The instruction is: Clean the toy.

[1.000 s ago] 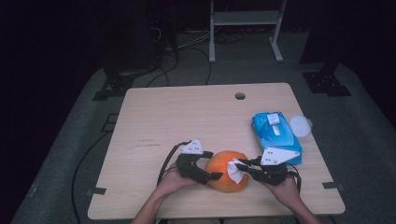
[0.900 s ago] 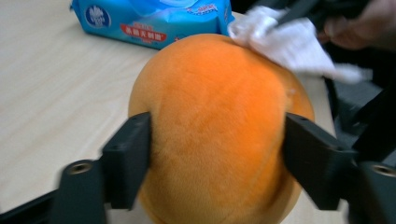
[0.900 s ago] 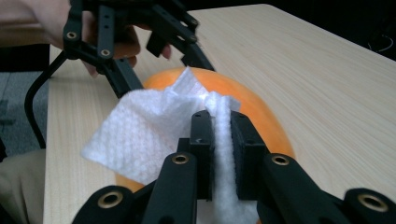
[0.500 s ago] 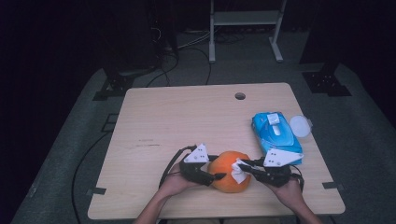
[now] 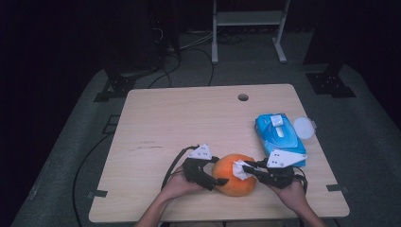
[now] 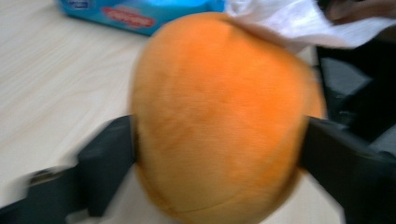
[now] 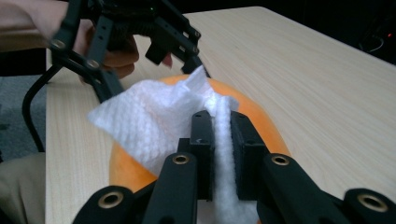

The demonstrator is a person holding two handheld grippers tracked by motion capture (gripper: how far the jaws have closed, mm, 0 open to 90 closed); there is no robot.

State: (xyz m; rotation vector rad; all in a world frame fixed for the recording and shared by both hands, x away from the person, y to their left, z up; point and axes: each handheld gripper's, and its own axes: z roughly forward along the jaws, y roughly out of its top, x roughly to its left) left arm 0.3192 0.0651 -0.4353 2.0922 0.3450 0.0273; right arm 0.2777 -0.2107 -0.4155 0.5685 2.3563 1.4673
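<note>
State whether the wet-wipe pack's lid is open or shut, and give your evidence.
Shut, apparently: in the high view the white flap lies flat on top of the blue wipe pack; the latch is too small to confirm.

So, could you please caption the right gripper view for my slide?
Right gripper pinches a white wipe against the orange ball.

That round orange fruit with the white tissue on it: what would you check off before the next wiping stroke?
1. White tissue clamped in the right tool: ok, jaws shut on it.
2. Tissue lies on the round orange fruit: ok, draped over its top.
3. Left tool steadies the fruit: cannot tell; a jaw stands at each side and they have just been opening, but the left gripper view is blurred.
4. Fruit rests on the light wooden table: ok.
5. Blue wipes packet out of the way: ok, it lies behind the right tool, apart from the fruit.
</note>
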